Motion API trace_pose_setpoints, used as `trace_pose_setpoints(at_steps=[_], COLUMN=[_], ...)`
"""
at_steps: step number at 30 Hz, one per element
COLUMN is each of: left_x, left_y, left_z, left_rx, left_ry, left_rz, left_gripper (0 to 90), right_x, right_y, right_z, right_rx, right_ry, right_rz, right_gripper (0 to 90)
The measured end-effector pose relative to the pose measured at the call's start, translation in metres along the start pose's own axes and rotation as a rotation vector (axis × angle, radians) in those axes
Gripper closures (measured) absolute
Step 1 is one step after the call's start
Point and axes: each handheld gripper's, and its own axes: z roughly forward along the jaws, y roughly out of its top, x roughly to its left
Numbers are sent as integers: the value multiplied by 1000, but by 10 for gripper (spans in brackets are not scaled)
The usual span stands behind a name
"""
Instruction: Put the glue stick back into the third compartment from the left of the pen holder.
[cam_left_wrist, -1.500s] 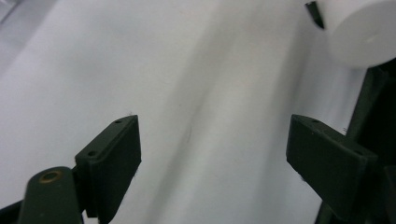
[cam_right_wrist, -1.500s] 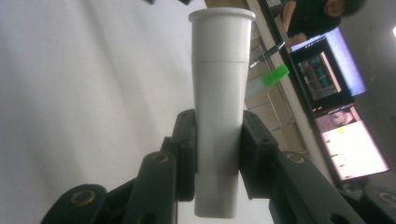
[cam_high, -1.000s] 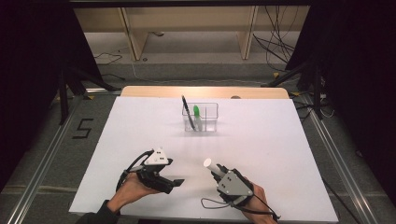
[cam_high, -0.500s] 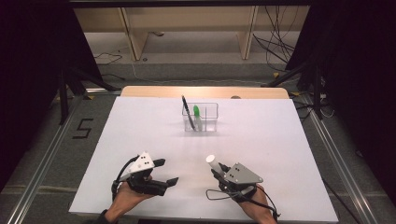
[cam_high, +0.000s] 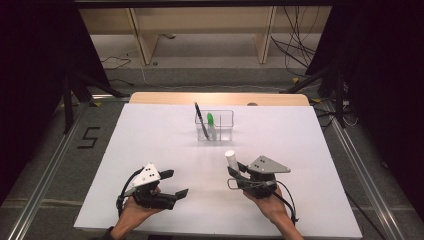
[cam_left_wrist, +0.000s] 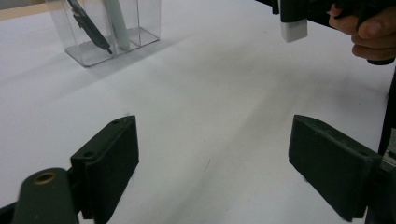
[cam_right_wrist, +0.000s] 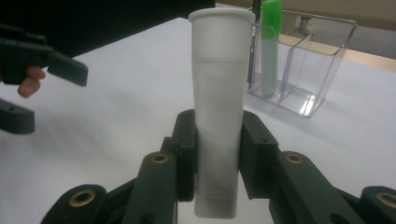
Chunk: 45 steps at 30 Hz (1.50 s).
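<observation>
With the clear plastic divided holder already carrying a black pen and green-capped marker, clamped the white cylindrical marker upright in the right hand-held gripper, not yet binned; left hand-held gripper gaped empty over the white desk. Saw the pads' squeeze best from the right gripper view.

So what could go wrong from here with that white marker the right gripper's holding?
1. The right gripper pinches the white marker near its lower end, so the long free end could tip or slip.
2. The clear holder already holds a black pen and a green-capped marker; a careless insertion could knock them or shove the light holder.
</observation>
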Motion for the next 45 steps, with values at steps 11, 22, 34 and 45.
trace_pose_setpoints(at_steps=[11,22,34,45], left_x=[6,5,5,4], left_y=[-2,-3,-3,-2], left_z=[-3,-2,-2,-1], left_rx=[-12,-10,-3,-13], left_ry=[23,24,17,18], left_rz=[-14,1,8,12], left_gripper=[159,158,158,158], right_x=[-24,-36,-56,-69], right_y=[23,45,68,84], right_z=[16,33,60,83], right_rx=[-47,-42,-30,-18], right_ry=[-3,-22,-64,-103], right_rz=[109,120,151,178], right_gripper=[708,708,707,707])
